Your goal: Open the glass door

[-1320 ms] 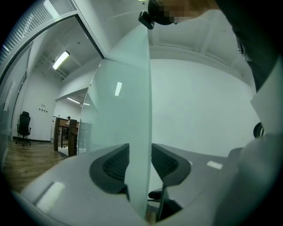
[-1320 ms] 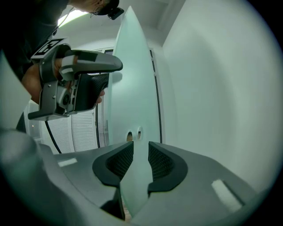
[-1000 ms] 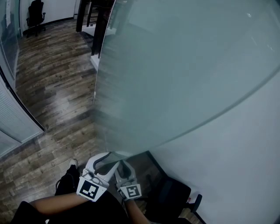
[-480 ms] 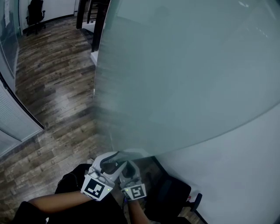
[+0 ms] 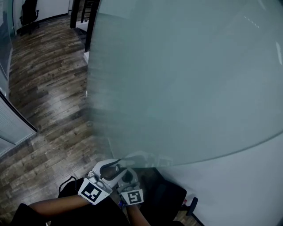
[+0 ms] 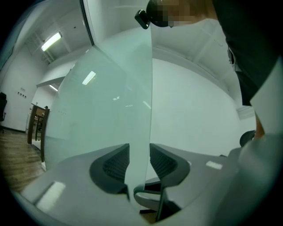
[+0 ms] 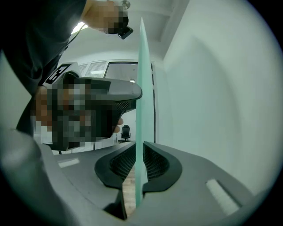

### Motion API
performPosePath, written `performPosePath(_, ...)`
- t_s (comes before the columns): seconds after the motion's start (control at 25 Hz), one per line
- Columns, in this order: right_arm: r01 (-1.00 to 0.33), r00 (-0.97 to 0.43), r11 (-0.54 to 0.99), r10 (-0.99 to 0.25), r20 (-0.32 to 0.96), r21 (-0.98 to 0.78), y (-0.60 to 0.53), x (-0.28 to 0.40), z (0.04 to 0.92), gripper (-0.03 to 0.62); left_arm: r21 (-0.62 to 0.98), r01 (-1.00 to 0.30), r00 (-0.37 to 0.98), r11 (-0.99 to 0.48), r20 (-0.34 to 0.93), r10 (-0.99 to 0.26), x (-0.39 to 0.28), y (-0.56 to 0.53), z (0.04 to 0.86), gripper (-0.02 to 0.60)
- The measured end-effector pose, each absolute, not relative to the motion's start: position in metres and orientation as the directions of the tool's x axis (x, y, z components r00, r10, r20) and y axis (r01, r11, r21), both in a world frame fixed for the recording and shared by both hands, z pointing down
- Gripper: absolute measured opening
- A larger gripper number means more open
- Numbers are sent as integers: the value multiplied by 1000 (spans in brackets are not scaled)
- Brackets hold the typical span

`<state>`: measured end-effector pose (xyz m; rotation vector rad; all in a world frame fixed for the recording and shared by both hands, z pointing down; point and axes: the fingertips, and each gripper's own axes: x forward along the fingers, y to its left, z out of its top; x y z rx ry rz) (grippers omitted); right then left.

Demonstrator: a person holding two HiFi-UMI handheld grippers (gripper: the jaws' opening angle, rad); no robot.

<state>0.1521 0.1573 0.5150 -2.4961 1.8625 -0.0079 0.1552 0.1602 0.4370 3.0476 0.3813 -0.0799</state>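
- You carry both grippers low and close in front of you. They sit side by side, reaching forward to the free edge of the glass door. Your left forearm comes in bare from the lower left of the head view.
- Your left gripper straddles that edge. Its jaws have just been closing a little and stand spread, one on each side, with the pane running up between them. The view is slanted, so I cannot be sure a pad isn't brushing the glass, but the hold looks loose.
- Your right gripper meets the same edge head-on. Its jaws have just been closing and now pinch the pane, with the ribbed pads flat against both faces.
- The door fills most of the head view, swung out over the floor, which lies open to its left.
- A black office chair stands at the far end of the floor.
- A second dark chair sits just past your grippers, close to the white wall.
- The pane is frosted, pale green and smooth, with a thin straight edge, and shapes behind it show only as haze.
- The floor is dark wood plank with a slight sheen.
- The gripper bodies are matt grey, and their pads are black and finely ridged.
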Motion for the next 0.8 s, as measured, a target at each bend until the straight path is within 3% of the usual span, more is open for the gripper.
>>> performPosePath(0.24, -952, 306, -307, -952, 19, -10, 166, 174, 515, 46, 97, 239, 969, -966, -81, 231, 163, 159, 438, 118)
performPosePath(0.6, -941, 337, -337, -941, 11, -14, 175, 202, 530, 41, 111, 206, 977, -972, -80, 198, 184, 149, 448, 0)
performPosePath(0.8, -953, 303, -303, -953, 26, -13, 183, 219, 537, 43, 150, 220, 975, -964, -59, 213, 206, 160, 462, 0)
